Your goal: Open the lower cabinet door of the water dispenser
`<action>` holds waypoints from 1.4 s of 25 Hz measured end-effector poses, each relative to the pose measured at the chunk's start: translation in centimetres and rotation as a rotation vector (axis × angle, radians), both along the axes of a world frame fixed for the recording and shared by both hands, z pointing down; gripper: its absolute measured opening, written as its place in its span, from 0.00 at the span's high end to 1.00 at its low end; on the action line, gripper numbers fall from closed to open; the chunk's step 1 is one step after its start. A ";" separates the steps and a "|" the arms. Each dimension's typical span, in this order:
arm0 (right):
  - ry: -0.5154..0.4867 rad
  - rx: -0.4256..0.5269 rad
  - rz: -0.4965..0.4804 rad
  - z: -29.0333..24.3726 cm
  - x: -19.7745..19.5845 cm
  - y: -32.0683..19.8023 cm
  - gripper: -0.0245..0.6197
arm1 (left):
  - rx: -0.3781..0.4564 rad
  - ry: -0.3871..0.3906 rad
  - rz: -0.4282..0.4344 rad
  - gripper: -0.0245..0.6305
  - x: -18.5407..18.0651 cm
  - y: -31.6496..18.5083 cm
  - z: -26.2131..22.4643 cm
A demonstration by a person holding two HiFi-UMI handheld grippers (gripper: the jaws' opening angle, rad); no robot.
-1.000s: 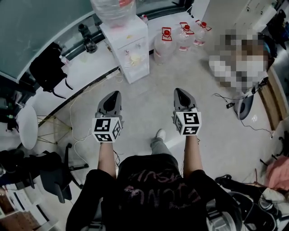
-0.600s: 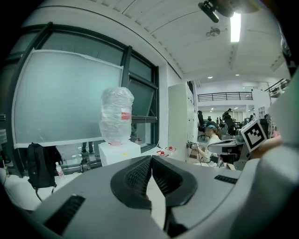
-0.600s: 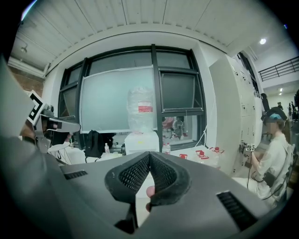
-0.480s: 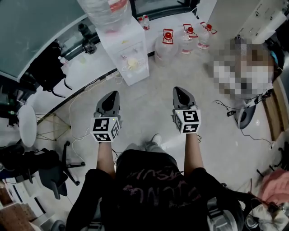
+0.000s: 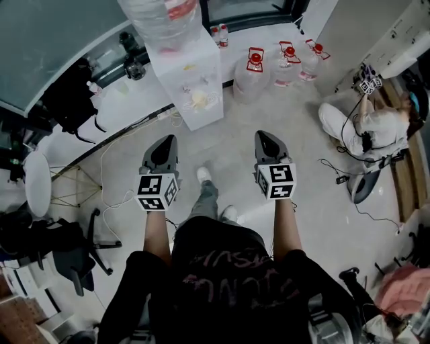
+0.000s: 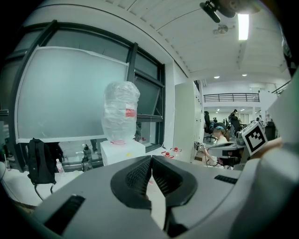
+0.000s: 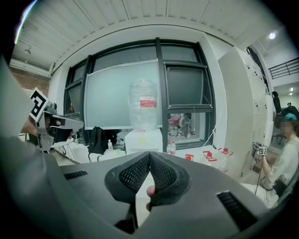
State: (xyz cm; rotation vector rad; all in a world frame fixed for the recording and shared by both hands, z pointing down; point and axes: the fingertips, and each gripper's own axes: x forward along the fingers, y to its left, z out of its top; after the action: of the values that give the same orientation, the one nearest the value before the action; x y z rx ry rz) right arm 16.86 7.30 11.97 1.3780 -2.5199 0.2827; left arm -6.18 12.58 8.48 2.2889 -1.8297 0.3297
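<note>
The white water dispenser (image 5: 191, 84) stands ahead by the window wall, with a large clear bottle (image 5: 161, 13) upside down on top. Its front face (image 5: 201, 101) shows steeply from above, and I cannot make out the lower cabinet door on it. My left gripper (image 5: 169, 139) and right gripper (image 5: 262, 135) are held side by side over the floor, well short of the dispenser, both shut and empty. In the left gripper view the dispenser (image 6: 122, 150) rises just above the closed gripper (image 6: 151, 158). The right gripper view has the dispenser (image 7: 142, 139) above the gripper (image 7: 149, 155).
Several water jugs with red caps (image 5: 254, 70) stand on the floor right of the dispenser. A person (image 5: 373, 131) sits on the floor at the right. A black backpack (image 5: 70, 101), floor cables (image 5: 121, 151) and an office chair (image 5: 67, 248) are on the left.
The person has stepped forward, so the dispenser and jugs sit lower and larger in the head view. Both grippers came nearer the dispenser, still shut.
</note>
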 end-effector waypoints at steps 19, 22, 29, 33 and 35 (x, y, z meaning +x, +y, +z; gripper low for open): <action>0.031 -0.048 0.031 2.8 -6.7 -16.2 0.94 | -0.090 0.044 -0.001 0.94 -7.5 -15.8 4.9; 0.030 -0.059 0.036 3.3 -8.0 -18.2 0.94 | -0.105 0.059 -0.004 0.94 -9.0 -17.8 5.7; 0.046 -0.076 0.053 4.8 -9.6 -21.1 0.94 | -0.133 0.078 0.012 0.94 -10.7 -20.5 8.0; 0.076 -0.095 0.043 6.1 -10.0 -21.7 0.94 | -0.153 0.091 0.011 0.94 -11.3 -20.9 9.3; 0.084 -0.102 0.038 6.6 -10.0 -22.1 0.94 | -0.161 0.096 0.006 0.94 -11.5 -21.2 9.9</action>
State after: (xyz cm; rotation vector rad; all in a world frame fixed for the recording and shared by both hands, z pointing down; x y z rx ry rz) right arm 6.89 -14.79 18.59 1.3699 -2.3793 0.3479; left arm -17.66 -8.64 18.36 2.1633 -1.6861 0.3491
